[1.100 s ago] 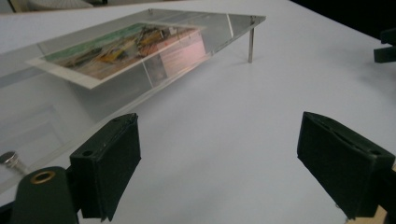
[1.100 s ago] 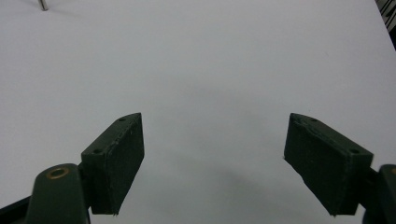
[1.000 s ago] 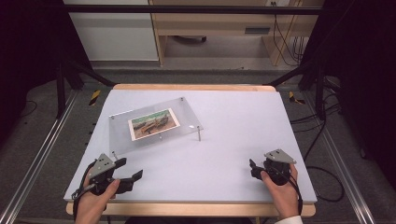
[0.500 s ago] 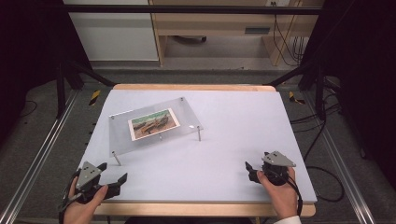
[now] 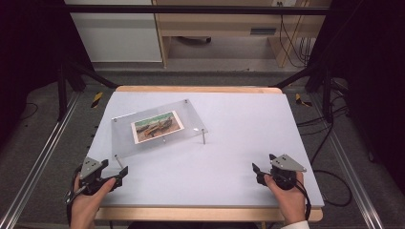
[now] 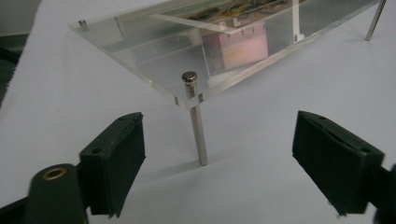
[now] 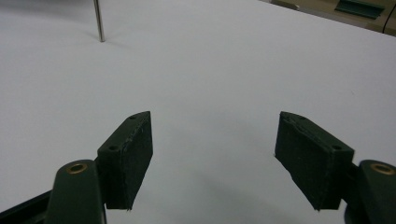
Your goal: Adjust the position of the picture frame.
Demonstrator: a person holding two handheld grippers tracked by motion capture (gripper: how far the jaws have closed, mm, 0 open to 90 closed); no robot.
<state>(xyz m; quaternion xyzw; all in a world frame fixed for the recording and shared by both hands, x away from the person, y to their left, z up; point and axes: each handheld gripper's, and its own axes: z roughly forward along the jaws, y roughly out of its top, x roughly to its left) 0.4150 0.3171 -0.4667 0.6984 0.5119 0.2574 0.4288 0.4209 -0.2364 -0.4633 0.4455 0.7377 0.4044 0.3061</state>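
My left hand-held gripper sits near the front left corner of the white surface, jaws apart with nothing between them after just closing a little, and it faces the nearest steel leg of the clear acrylic frame. That frame stands raised on thin metal legs toward the left middle of the surface, a landscape photo sandwiched inside it. To do this step well, I judge I should line the jaws up squarely on the near corner of the plate, come in low and level, and close on the acrylic edge rather than the slim leg, which could slip or tip the stand. My right hand-held gripper rests near the front right, well apart from the frame, jaws also spread over bare surface and just narrowed slightly. The surface has a wooden rim; beyond it I see grey floor, a black metal rig, cables and a pale wooden bench.
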